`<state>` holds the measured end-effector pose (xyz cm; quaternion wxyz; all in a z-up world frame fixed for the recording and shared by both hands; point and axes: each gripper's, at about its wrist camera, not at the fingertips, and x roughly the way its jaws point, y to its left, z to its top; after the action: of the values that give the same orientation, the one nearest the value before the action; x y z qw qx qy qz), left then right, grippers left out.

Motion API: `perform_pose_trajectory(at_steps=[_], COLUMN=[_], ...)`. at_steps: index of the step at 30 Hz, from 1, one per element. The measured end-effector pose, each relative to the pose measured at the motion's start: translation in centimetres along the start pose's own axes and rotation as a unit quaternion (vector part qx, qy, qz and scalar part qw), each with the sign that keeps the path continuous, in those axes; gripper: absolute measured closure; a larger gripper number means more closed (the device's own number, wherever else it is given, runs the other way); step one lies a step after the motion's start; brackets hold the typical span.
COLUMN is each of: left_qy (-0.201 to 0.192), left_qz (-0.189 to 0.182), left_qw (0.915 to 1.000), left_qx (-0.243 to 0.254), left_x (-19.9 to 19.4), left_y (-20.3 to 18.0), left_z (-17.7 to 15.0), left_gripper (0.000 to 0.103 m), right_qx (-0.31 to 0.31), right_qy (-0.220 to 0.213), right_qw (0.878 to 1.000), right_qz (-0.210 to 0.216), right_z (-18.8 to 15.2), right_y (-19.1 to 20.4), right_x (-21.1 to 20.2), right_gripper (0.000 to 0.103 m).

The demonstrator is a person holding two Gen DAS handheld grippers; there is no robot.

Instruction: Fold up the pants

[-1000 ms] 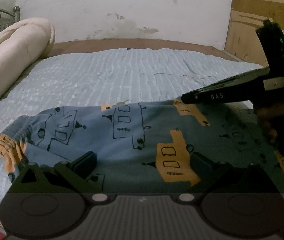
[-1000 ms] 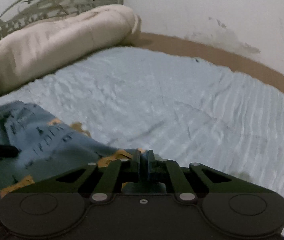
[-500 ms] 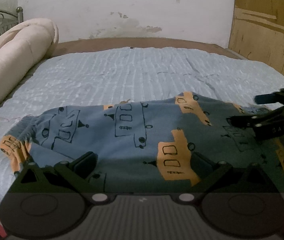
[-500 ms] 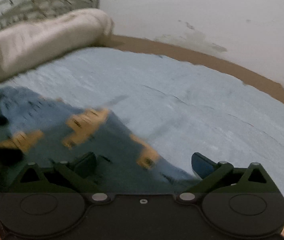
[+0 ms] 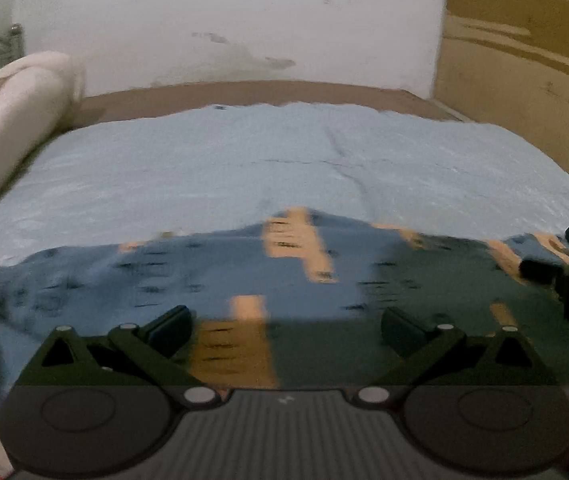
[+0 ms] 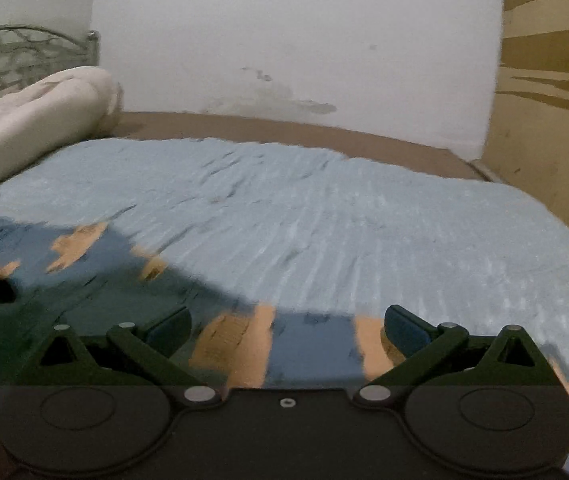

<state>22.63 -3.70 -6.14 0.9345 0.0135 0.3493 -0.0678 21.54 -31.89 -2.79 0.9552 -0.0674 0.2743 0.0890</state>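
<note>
Two claws spread wide over blurred blue pants (image 5: pixel 244 280), left claw (image 5: pixel 286 330), right claw (image 6: pixel 286 330), bare bedspread (image 5: pixel 284 160) ahead, rolled blanket (image 5: pixel 8 120) far left, print smeared.

Motion blur smears the print on the pants (image 5: pixel 284 280); their left end runs off the frame edge. The right gripper (image 5: pixel 564 252) shows only partly, cut off at the right edge.

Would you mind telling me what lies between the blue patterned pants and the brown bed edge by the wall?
Only bare light-blue bedsheet between the pants and the bed edge, in both wrist views.
</note>
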Motion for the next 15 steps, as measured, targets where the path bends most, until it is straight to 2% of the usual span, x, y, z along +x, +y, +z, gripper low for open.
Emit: perform_pose_trajectory(at_steps=[2, 4, 7, 11, 13, 15], left_qy=[0.005, 0.005, 0.000, 0.003, -0.003, -0.014], left_qz=[-0.004, 0.010, 0.026, 0.038, 0.038, 0.030], left_qw=[0.9998, 0.9992, 0.9987, 0.9984, 0.9981, 0.9979], left_qx=[0.021, 0.039, 0.044, 0.042, 0.050, 0.055], left_x=[0.8, 1.3, 1.2, 0.8, 0.8, 0.9], left_y=[-1.8, -3.0, -3.8, -4.5, -5.2, -6.6], left_z=[-0.2, -0.9, -1.2, -0.5, 0.0, 0.6], left_gripper=[0.001, 0.001, 0.001, 0.001, 0.001, 0.001], right_qx=[-0.014, -0.027, -0.005, 0.073, 0.129, 0.176], right_qy=[0.005, 0.000, -0.012, -0.049, -0.061, -0.082], right_qw=[1.000, 0.998, 0.995, 0.986, 0.975, 0.966], right_qz=[-0.016, -0.055, -0.102, -0.139, -0.169, -0.169], right_z=[-1.1, -2.4, -4.0, -6.5, -7.6, -8.6], right_y=[-0.6, -1.9, -5.7, -11.8, -14.3, -15.8], right_x=[-0.5, -1.3, -3.0, -5.1, -5.9, -7.4], right_gripper=[0.001, 0.001, 0.001, 0.001, 0.001, 0.001])
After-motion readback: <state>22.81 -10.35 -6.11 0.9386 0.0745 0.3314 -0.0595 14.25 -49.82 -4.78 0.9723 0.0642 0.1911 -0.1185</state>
